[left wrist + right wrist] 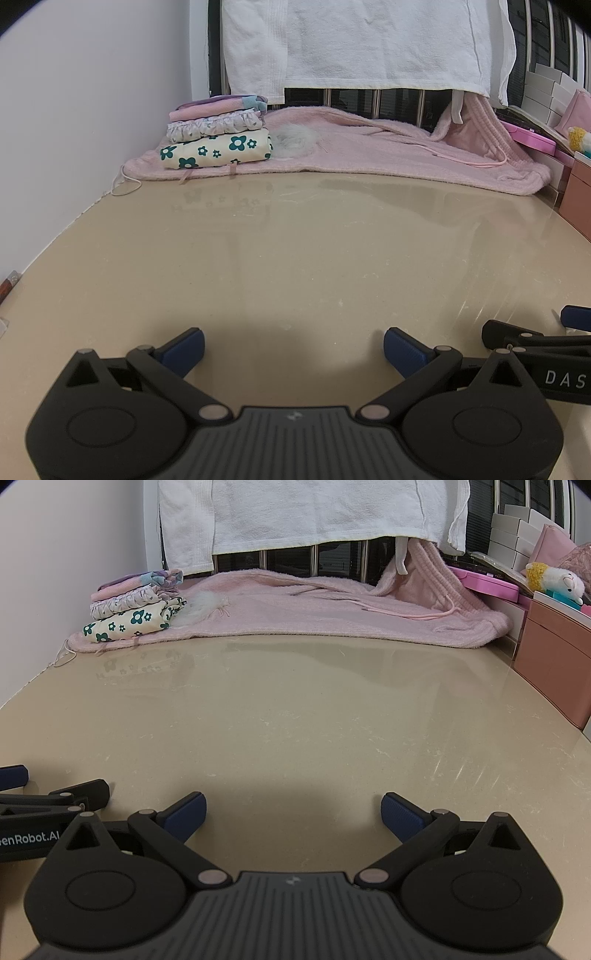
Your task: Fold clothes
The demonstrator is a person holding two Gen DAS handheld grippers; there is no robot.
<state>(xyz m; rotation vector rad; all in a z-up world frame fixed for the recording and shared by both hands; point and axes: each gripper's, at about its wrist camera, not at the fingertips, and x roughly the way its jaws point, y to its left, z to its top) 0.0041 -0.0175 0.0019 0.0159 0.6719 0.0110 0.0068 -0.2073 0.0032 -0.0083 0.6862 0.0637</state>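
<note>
A pink fleece garment (369, 151) lies spread along the far edge of the beige table (295, 258), with a white fur pompom (295, 142) and drawstrings on it. It also shows in the right wrist view (314, 605). A stack of folded clothes (218, 136), the bottom one cream with green flowers, sits on the garment's left end; the stack also shows in the right wrist view (136, 607). My left gripper (293, 350) is open and empty, low over the near table. My right gripper (293, 816) is open and empty beside it.
A white towel (351, 44) hangs over the window bars behind. Pink drawers (554, 653), white boxes (517, 535) and a plush toy (557, 579) stand at the right. A white wall (92, 110) runs along the left. A thin white cord (125, 184) lies by the garment's left corner.
</note>
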